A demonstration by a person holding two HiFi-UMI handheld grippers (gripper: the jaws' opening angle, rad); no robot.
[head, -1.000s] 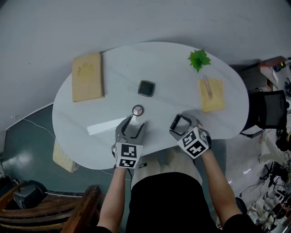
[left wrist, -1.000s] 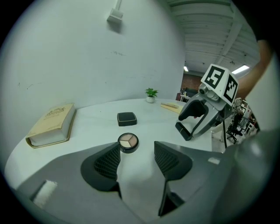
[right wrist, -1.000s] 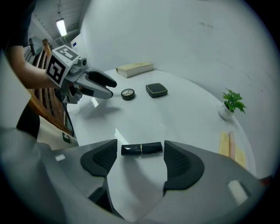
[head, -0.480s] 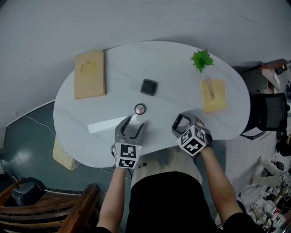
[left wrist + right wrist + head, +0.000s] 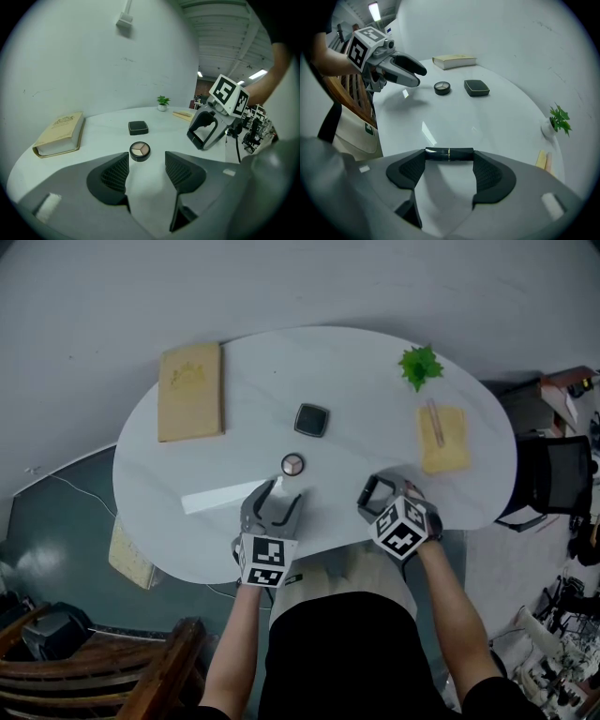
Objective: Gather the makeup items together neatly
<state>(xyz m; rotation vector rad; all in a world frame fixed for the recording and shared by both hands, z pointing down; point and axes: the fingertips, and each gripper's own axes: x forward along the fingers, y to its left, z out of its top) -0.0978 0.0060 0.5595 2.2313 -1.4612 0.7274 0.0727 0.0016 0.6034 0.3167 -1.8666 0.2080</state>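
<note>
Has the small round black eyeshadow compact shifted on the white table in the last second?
No. The round compact sits at the same offset from the square black compact beyond it; the whole view just drifted.

Black top (image 5: 356,652), black ribbed fingers (image 5: 115,176), black-and-white marker cubes (image 5: 263,561).

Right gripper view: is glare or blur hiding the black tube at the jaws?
Right gripper view: no, the black tube is sharp, clamped end to end in the right gripper; one thin glare streak on the table beyond it, fisheye bending the edges. Head view: a wider bright strip beside the left gripper.
</note>
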